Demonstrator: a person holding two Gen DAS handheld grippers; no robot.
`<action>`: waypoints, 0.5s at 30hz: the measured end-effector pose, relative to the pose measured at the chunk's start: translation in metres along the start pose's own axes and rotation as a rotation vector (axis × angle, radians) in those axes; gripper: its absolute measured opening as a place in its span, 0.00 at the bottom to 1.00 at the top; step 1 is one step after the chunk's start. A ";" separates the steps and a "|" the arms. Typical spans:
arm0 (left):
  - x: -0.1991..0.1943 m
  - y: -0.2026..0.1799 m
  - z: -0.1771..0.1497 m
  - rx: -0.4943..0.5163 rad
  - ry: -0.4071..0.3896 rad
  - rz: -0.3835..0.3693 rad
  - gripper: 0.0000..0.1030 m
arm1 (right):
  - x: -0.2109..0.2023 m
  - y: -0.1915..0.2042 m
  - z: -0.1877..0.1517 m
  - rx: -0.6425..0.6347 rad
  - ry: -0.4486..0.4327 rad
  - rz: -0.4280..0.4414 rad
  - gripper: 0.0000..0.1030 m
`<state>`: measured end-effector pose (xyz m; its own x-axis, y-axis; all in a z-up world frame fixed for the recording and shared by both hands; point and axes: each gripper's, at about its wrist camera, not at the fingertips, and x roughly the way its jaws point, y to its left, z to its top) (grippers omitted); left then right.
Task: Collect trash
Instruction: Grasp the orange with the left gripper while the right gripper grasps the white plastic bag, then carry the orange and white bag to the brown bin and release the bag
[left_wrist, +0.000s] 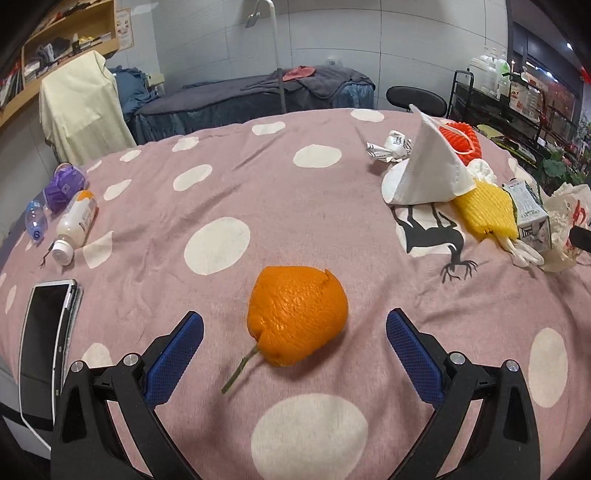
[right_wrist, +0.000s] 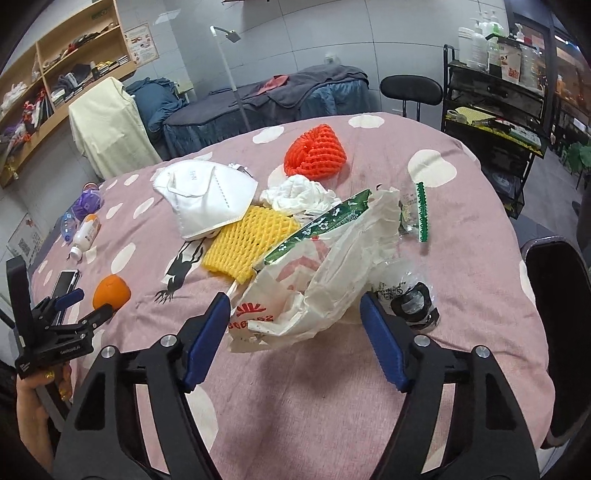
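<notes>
While both jaws gape wide, pink dotted tablecloth (left_wrist: 295, 206) bears trash; shelves (right_wrist: 55, 74), draped bed (right_wrist: 280, 99) behind

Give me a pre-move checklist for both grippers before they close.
1. Left gripper open: ok.
2. Round orange fruit peel sits between the left fingers, untouched: ok.
3. Right gripper open: ok.
4. Crumpled white plastic bag with red print between the right fingers: ok.
5. Bag mouth open to take trash: cannot tell.
6. Black-screened smartphone outside the left fingers' path: ok.
</notes>
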<state>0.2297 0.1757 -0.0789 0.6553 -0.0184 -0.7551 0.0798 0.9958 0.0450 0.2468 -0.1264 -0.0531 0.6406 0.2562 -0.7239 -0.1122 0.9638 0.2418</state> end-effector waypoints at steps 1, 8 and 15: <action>0.006 0.003 0.002 -0.010 0.018 -0.002 0.91 | 0.003 -0.001 -0.001 0.004 0.008 0.002 0.57; 0.019 -0.003 -0.004 -0.013 0.056 -0.044 0.59 | 0.006 -0.010 -0.013 0.013 0.011 0.026 0.32; 0.011 -0.004 -0.008 -0.069 0.029 -0.051 0.46 | -0.009 -0.017 -0.021 0.003 -0.037 0.076 0.20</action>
<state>0.2312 0.1726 -0.0924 0.6296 -0.0680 -0.7740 0.0600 0.9974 -0.0388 0.2265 -0.1431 -0.0641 0.6579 0.3261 -0.6789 -0.1598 0.9413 0.2973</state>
